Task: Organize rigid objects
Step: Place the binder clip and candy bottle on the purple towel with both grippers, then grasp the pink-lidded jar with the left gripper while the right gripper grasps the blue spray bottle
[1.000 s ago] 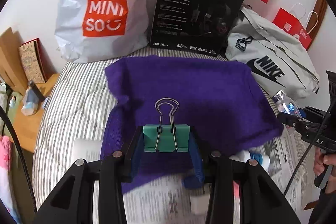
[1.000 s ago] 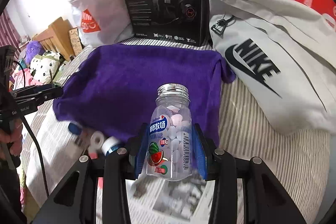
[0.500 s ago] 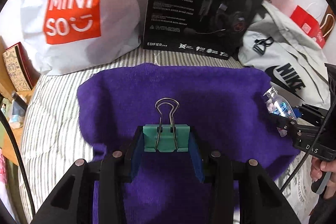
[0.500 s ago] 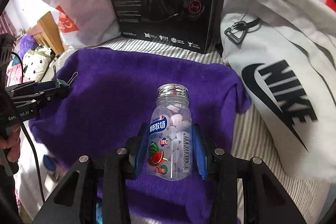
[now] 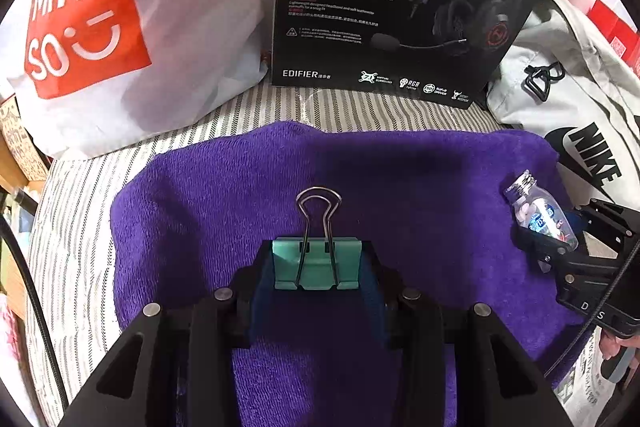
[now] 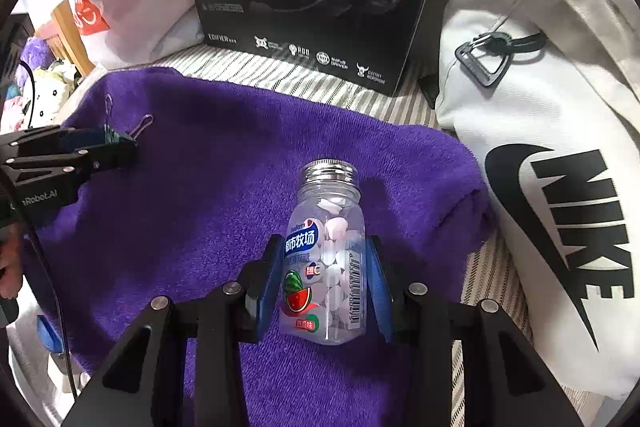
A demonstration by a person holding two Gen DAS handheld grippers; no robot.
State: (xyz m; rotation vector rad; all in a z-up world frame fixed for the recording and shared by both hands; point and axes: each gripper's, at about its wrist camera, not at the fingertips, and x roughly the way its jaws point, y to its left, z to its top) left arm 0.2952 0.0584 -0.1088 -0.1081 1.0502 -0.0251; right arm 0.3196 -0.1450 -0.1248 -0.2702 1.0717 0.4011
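Binder clip [image 5: 317, 264] first, since it's the leftmost of the two things being sorted: teal body, wire handles sticking up toward 12 o'clock, clamped by its sides between the blue pads of the left gripper [image 5: 317, 273]. It hangs over the purple towel [image 5: 224, 195], roughly the middle-left of it, and I can't tell if it's touching the cloth yet.

Over on the right, the candy bottle [image 6: 326, 259] (clear plastic, silver screw cap, watermelon label, full of pale tablets) is squeezed at its lower body by the right gripper [image 6: 326, 287], cap pointing to 12 o'clock. It's over the right half of the same towel; from the left camera you see it out at 3 o'clock, near the towel's edge, with the Nike bag [image 6: 560, 187] just beyond.

Behind the towel, from 10 to 2 o'clock: Miniso bag [image 5: 104, 27], black headset box [image 5: 400, 3], then that white bag, all on the striped sheet [image 5: 72, 247].

My read: this is the carry-and-place step, both items brought in over the towel as the drop zone. Next move probably needs each hand lowered until its item rests on the cloth, then the jaws eased apart. The bottle looks likely to roll if it lands on its side, so setting it down on its base seems smarter. The clip should stay wherever it's put.
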